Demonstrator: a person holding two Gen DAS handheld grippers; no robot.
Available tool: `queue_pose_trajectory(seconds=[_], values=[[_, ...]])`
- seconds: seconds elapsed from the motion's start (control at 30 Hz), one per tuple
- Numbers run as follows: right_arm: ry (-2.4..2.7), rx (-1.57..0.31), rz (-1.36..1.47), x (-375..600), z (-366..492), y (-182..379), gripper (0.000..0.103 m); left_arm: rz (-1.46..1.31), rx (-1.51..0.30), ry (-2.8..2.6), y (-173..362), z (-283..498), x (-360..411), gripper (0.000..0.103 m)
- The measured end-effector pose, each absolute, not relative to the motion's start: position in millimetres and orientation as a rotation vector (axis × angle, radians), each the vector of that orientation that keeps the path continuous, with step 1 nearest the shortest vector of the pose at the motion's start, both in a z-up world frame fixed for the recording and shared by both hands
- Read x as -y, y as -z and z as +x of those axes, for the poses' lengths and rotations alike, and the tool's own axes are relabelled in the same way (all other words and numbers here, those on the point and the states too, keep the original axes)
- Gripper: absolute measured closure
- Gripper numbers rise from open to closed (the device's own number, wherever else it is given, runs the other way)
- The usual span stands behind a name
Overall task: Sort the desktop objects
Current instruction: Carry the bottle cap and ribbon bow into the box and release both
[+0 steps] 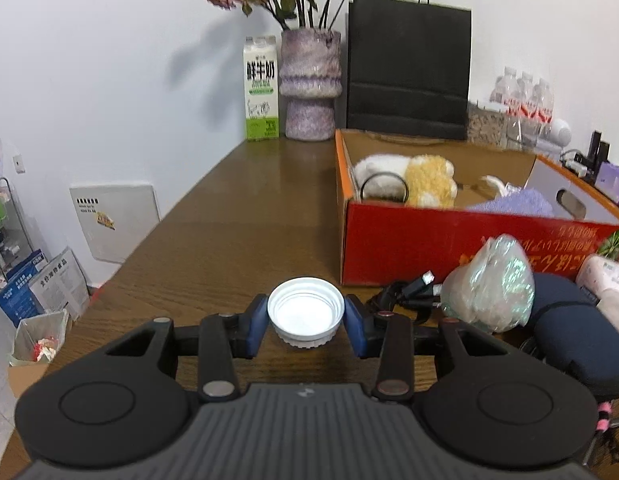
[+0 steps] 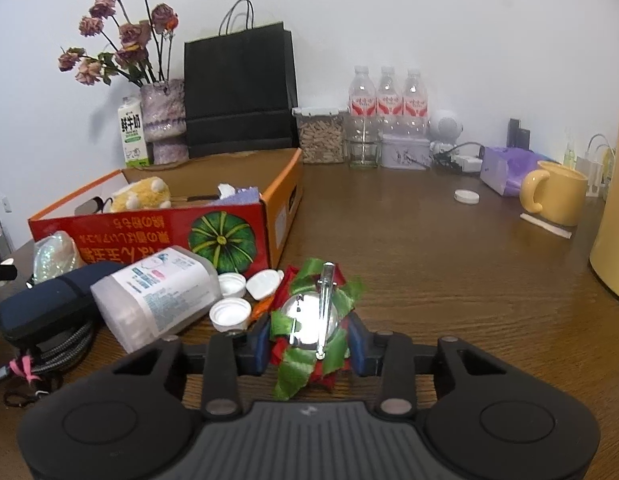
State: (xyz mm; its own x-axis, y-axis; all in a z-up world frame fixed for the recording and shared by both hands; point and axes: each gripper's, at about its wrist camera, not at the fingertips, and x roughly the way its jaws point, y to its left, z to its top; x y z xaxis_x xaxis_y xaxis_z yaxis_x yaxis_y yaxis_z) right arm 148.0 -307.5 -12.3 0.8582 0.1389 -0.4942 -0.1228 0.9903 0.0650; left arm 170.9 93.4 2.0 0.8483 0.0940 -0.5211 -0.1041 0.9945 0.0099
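You've got a brown wooden table running back to a white wall, and the biggest thing on it is the red and orange cardboard box, open on top, with a yellow plush toy and some purple cloth inside. Behind the box stands a black paper bag, then a purple vase of dried flowers and a milk carton just beside it. In front of the box you have a pile: a dark blue pouch, a plastic tub lying on its side, a crinkly plastic bag, a black cable. Far right in your right view sits a yellow mug, three water bottles against the wall. Your left gripper is clamped on a white bottle cap, open side up, blue pads touching both sides, cap near the table's front, well left of the box's front corner. Your right gripper is closed on a red and green ribbon bow with a shiny silver piece on top, pads pressing its sides, low over the table just right of three loose white caps. One more white lid lies apart, near the mug.
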Motion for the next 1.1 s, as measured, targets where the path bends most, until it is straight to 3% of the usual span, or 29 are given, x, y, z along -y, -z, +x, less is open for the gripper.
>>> queue_pose_trajectory(seconds=[0.3,0.63,1.1], values=[[-0.161,-0.403,0.007,300.1,149.9,-27.8,0.069,-0.010,-0.402,-0.054,-46.9,174.3,-77.5,0.062],[-0.246,-0.326,-0.015,251.9,219.6,-76.0,0.069,-0.008,-0.353,0.001,-74.8,240.9,-34.5,0.062],[-0.258,-0.478,-0.003,214.2,329.5,-39.1,0.069,0.012,-0.447,-0.077,-39.6,316.9,-36.7,0.062]])
